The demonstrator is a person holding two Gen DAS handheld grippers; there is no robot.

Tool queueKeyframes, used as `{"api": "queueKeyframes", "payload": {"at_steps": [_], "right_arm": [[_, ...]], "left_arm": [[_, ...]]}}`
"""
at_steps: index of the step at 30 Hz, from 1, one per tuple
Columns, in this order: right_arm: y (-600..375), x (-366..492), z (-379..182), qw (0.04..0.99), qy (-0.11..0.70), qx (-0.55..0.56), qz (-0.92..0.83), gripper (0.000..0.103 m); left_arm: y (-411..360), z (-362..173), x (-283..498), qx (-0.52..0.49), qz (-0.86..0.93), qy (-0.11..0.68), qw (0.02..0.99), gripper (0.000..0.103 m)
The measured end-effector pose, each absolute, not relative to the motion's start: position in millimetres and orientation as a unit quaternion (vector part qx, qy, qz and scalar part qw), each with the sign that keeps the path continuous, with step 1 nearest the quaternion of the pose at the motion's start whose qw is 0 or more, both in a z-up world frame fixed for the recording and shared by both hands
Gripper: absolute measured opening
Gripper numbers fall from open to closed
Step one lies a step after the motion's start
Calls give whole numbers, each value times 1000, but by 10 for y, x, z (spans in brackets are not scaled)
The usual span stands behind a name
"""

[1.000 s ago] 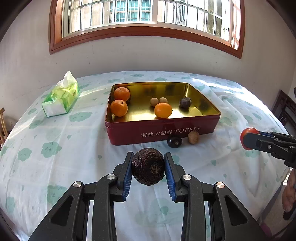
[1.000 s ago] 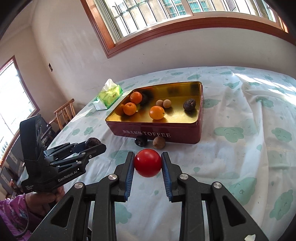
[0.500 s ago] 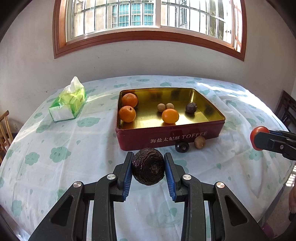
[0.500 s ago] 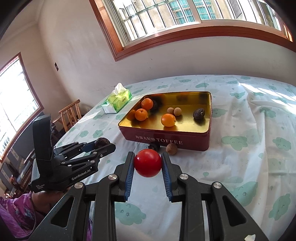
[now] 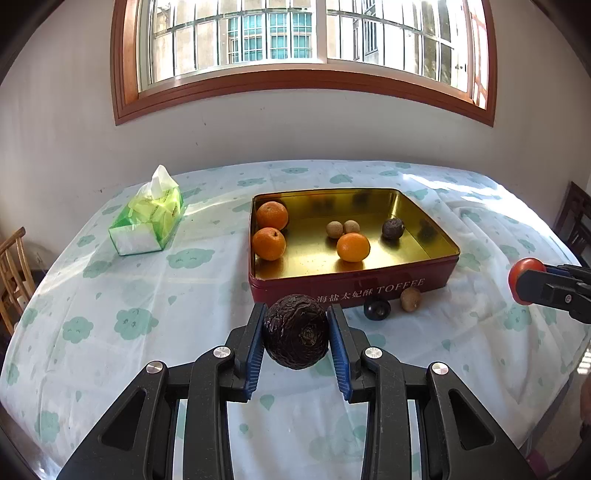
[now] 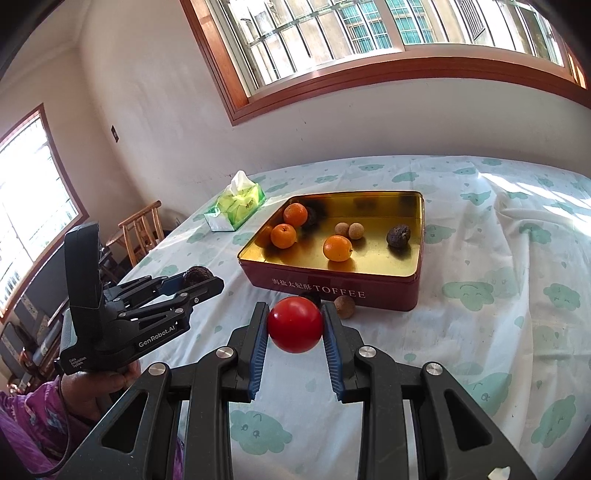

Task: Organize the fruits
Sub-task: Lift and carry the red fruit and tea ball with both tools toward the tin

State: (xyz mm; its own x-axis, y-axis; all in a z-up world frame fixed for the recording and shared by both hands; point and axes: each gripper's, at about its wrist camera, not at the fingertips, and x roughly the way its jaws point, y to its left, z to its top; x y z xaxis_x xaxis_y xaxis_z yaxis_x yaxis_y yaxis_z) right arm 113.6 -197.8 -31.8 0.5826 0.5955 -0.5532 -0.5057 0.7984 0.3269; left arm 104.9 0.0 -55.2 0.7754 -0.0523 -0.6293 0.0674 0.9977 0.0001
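Tin sits farther off now — bare cloth leftward.

My left wrist camera sits just behind the left gripper, looking forward and down across the table toward the window wall, facing the red tin nearly head-on. My right wrist camera rides behind the right gripper, aimed forward and leftward, meeting the tin at a slant. Both stay near the table's front edge. They share the tin, the tissue pack and the window; each also catches the other gripper at its frame edge.
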Motion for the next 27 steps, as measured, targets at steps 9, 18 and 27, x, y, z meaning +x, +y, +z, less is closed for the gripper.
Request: {"api": "queueKeyframes", "payload": {"at_steps": [9, 18, 27], "right_arm": [[-1977, 1194, -238, 889, 328, 63, 312, 27], [-1951, 1275, -162, 892, 319, 58, 315, 27], [-1932, 1333, -151, 892, 318, 59, 315, 27]], "left_arm": [[6, -495, 1112, 16, -28, 331, 943, 34], [-6, -442, 1195, 20, -28, 326, 945, 34], [-18, -420, 1289, 20, -28, 326, 945, 34]]}}
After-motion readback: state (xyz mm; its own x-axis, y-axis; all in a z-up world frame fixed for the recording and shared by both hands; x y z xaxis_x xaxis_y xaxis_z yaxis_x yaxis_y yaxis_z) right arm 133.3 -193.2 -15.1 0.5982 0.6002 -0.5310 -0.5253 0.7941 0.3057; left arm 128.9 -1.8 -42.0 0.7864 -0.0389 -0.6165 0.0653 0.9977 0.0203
